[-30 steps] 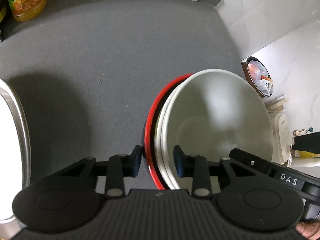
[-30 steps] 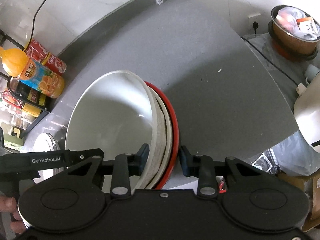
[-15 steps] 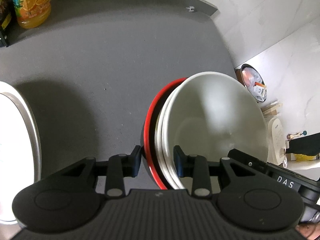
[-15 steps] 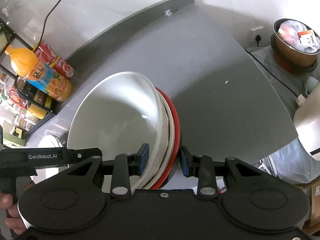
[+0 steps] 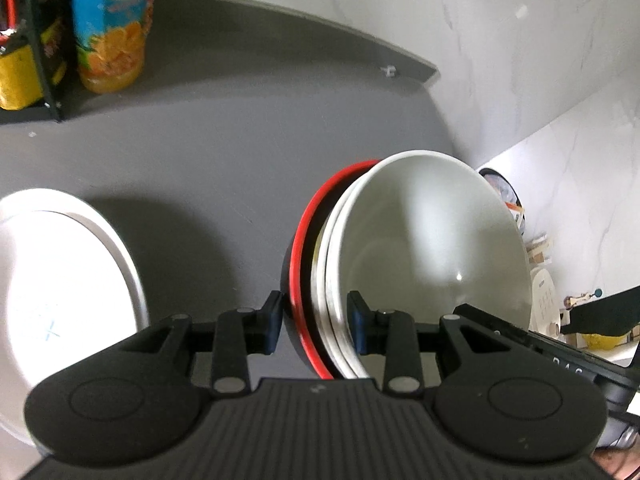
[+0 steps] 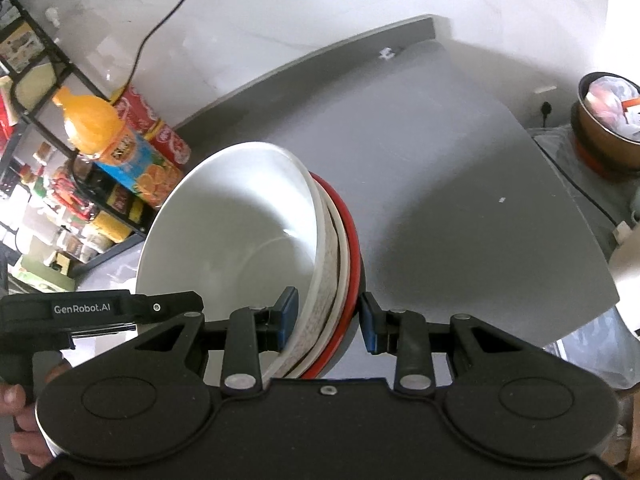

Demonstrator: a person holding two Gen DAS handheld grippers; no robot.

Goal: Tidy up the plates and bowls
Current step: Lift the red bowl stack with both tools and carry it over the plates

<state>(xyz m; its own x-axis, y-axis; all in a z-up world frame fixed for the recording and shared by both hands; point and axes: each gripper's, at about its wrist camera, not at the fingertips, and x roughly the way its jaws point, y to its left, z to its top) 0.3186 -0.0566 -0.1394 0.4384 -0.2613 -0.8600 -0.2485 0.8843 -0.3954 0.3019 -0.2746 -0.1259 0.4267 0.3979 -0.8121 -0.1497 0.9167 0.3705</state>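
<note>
- While above the grey bench (image 5: pixel 208 152), left gripper (image 5: pixel 316 322) fingers pinch the stacked bowls (image 5: pixel 428 248).
- Right gripper (image 6: pixel 326 320) fingers pinch the opposite rim.

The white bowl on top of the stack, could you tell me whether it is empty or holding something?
Empty. The white bowl's inside shows only bare glazed surface in both wrist views, with nothing lying in it.

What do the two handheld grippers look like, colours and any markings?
Both are matte black with round pivot discs, silver rivets and blue-padded fingertips. The left gripper has a ribbed base; the right gripper looks the same. White lettering "GenRobot.AI" shows in the right view.
</note>
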